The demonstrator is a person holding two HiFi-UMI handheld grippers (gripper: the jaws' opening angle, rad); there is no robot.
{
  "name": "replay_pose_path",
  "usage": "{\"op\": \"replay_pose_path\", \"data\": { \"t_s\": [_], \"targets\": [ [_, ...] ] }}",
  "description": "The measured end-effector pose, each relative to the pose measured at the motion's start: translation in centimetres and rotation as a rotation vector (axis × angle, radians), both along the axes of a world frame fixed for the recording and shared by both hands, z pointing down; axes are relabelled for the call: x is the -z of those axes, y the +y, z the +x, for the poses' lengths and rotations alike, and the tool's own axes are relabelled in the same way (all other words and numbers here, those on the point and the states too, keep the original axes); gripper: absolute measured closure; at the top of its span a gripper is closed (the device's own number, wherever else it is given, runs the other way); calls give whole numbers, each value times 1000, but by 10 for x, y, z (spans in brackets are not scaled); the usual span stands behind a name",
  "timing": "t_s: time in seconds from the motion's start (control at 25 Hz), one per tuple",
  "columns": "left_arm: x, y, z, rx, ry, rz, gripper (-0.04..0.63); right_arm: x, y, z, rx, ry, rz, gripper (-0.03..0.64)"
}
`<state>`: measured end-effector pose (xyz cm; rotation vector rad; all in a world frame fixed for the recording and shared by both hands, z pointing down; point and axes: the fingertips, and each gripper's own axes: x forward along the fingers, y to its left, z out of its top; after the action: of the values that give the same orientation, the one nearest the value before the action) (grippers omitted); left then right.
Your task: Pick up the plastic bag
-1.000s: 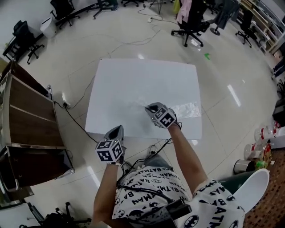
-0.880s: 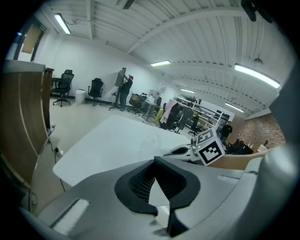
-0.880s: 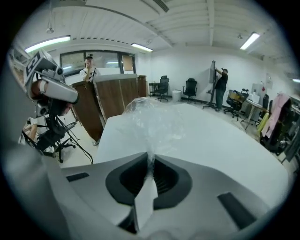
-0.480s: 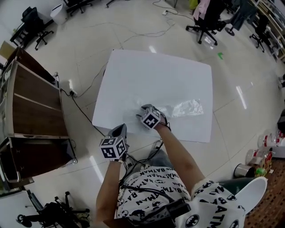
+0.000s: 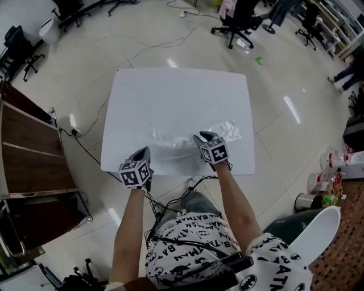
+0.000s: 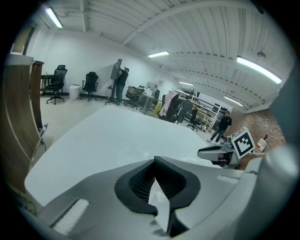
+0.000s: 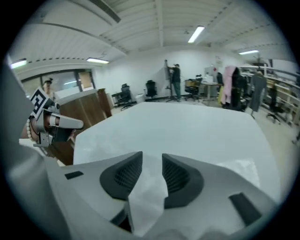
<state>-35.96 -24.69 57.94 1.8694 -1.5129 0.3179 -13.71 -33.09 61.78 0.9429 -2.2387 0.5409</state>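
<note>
A clear plastic bag (image 5: 170,138) lies flat and crinkled across the near part of the white table (image 5: 182,94). My right gripper (image 5: 202,137) has its tips on the bag's right half. Its jaws (image 7: 152,157) stand apart and are closing, with pale film of the bag showing in the gap between the pads. My left gripper (image 5: 144,152) hovers at the table's front edge, just short of the bag's left end. In the left gripper view its tips (image 6: 154,160) meet, with nothing held. The right gripper (image 6: 220,152) shows at that view's right.
A wooden cabinet (image 5: 28,142) stands left of the table, with cables (image 5: 85,150) on the floor beside it. Office chairs (image 5: 239,17) are beyond the far edge. Bottles and a can (image 5: 321,190) sit on the floor at the right.
My left gripper has come forward from below the table's edge up to it. My right gripper has shifted along the bag, and the bag now lies stretched further left.
</note>
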Motion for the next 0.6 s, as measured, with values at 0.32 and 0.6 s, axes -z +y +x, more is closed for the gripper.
{"op": "replay_pose_path", "data": {
  "t_s": [0.32, 0.6],
  "targets": [
    [-55, -33, 7, 15, -50, -130, 595, -25, -55, 181, -353, 76, -31, 486],
    [-85, -42, -19, 25, -134, -228, 595, -36, -62, 190, -344, 158, -36, 492]
  ]
}}
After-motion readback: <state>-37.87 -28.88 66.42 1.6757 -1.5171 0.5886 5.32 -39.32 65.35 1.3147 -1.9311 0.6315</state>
